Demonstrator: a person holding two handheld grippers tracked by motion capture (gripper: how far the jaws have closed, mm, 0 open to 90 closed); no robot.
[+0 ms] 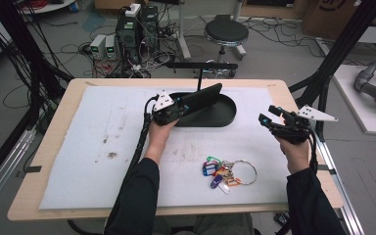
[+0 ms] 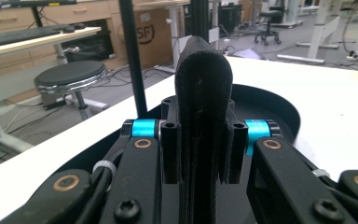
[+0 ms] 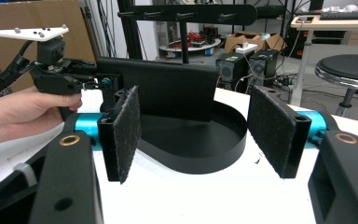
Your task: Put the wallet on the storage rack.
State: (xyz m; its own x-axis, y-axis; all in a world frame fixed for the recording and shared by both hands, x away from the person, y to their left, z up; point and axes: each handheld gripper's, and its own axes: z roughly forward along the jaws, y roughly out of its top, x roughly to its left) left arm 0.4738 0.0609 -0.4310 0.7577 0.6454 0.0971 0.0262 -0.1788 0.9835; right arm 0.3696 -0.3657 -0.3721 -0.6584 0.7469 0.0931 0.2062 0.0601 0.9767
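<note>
White padding [image 1: 103,142] is spread over a wooden table, with cables, a round stool and computer boxes on the floor behind it, so pretty much a lab corner. Everything below is placed relative to the black oval tray [image 1: 225,115].

Nearest the person, well in front of the tray, a ring of coloured key tags [image 1: 223,174] is left lying on the padding, untouched. To the tray's right and a bit nearer, the right gripper [image 1: 274,122] is held off the table with its jaws spread wide and nothing between the pads [image 3: 126,130]; it's pointed at the tray, as seen in its own view.

At the tray's near-left rim, the left gripper [image 1: 181,105] is clamped narrow on a flat black wallet-like case [image 1: 203,98], which is held on edge and tilted, with its far end over the tray. In the left gripper view the case [image 2: 203,93] is pinched at one end only, with most of it sticking out past the jaws.

So what could go wrong, as a guess:
- the case could be pivoted in the pads by its own weight, since it's gripped at one end
- if it's let go while tilted like this, it could be tipped over the tray rim onto the padding
- the tray looks light, so it could be shoved by a bump from the case or gripper
- a handover to the right gripper could be fumbled if the pads are closed on the loose end too early

A black rack [image 1: 200,65] stands just behind the tray; it could be clipped if the case is swung upward.
</note>
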